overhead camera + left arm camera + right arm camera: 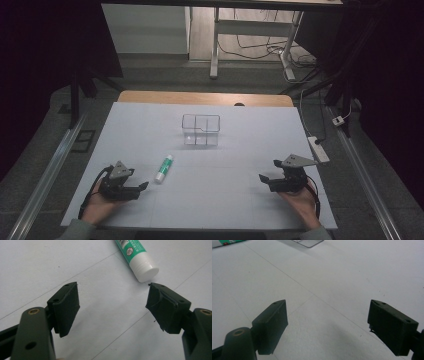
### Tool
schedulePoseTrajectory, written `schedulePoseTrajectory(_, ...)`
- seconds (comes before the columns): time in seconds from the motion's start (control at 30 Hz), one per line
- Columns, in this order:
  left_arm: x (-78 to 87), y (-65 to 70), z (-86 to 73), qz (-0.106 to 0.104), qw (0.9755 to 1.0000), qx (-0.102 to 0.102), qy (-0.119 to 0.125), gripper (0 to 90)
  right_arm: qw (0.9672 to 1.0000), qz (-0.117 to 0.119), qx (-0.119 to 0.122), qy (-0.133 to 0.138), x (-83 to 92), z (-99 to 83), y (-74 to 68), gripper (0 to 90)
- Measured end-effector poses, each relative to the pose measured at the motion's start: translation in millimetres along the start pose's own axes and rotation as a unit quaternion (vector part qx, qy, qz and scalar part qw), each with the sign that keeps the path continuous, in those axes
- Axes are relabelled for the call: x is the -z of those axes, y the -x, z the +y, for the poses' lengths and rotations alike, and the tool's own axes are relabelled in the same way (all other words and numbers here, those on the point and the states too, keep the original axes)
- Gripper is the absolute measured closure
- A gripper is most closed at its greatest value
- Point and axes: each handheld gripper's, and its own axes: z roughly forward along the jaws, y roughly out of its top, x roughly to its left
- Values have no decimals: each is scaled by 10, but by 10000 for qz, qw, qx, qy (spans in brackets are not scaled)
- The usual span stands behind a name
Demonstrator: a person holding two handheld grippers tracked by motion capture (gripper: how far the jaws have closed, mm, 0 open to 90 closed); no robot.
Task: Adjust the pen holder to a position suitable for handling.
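From the high view I see the whole white paper-covered table (210, 200), with the clear plastic two-compartment box (200, 130) as my landmark near its far middle. The green-and-white glue stick with a white ribbed cap (163, 168) lies flat on the sheet, nearer to me than the box and off to its left, tilted so that one end points toward the box. My left gripper (142, 186) sits in the hand at the near left, well nearer than the box and just beside the stick; my right gripper (263, 177) sits at the near right, well apart from both.

The left gripper view gives me what the high view cannot: the glue stick's (136, 257) printed green label, a small red prohibition mark, and the threaded white cap, whose end lies just beyond the tip of one jaw without touching it. The jaws stand wide apart with bare paper between them. The right gripper view catches a corner of the box (308, 242) at the top edge and a sliver of the stick (227, 242) at the top left (too little to read anything); its jaws are also spread wide and hold nothing.

Between the box and both grippers the sheet is bare. The wooden table edge (205, 97) shows behind the box; the paper's side edges lie close outside each hand.
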Motion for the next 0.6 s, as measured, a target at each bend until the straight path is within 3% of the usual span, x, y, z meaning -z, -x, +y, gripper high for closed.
schedulePoseTrajectory(0.6,-3,8,20,15,10000,-26,-23,263,10000,-39,-23,-24,7,-6,-5,180)
